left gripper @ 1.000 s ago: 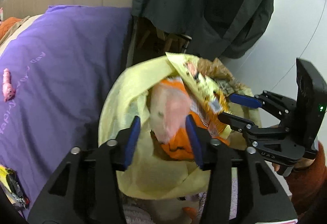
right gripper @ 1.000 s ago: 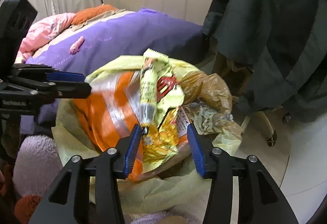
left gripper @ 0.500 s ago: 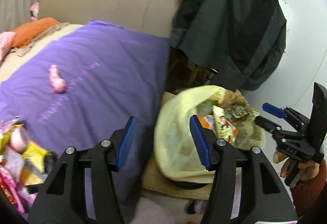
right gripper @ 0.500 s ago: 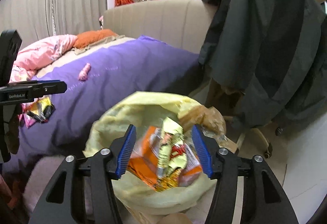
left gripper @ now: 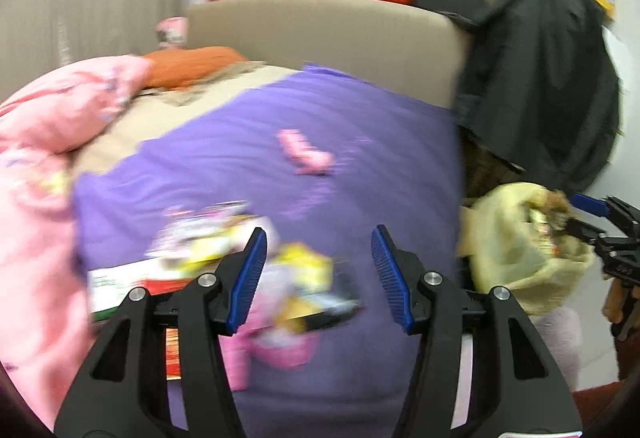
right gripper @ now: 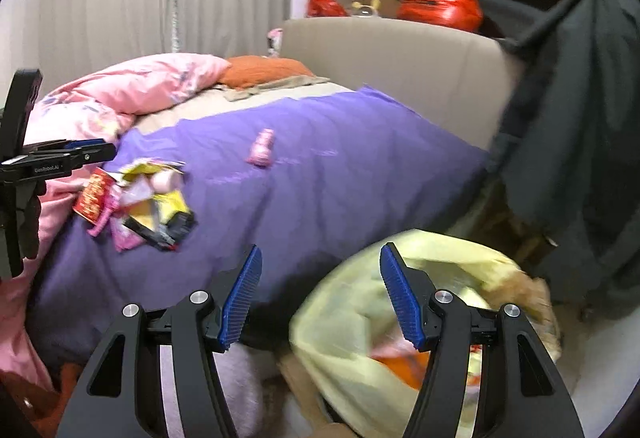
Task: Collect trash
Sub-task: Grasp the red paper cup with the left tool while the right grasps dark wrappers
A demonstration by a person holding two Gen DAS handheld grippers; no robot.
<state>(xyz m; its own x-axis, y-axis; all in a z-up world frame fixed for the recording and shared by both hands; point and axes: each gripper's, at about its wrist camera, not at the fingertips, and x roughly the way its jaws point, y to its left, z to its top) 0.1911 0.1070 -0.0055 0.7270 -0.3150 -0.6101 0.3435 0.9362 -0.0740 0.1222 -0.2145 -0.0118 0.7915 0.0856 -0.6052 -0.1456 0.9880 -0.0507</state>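
Right-wrist view: wrapper pile (right gripper: 136,204) on purple blanket (right gripper: 320,178), ahead-left of right gripper (right gripper: 320,298), whose empty jaws have just been opening wide. Left gripper (left gripper: 316,274) half-open, empty, pile just ahead. Wrappers likely light, crinkly, slippery; pinch a folded edge.

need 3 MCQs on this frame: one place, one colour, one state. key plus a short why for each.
1. Where does the pile of snack wrappers lie?
A. on the purple blanket
B. on the shelf
C. inside the dark coat

2. What colour is the trash bag beside the bed?
A. blue
B. pale yellow
C. black

3. What is between the right gripper fingers?
A. a wrapper, clamped
B. the bag's rim, pinched
C. nothing, they stand apart

Key:
1 A, the wrappers rest on the purple cover near the pink duvet.
2 B, the bag is pale yellow in both views.
3 C, the blue pads are spread with only blanket and bag behind the gap.
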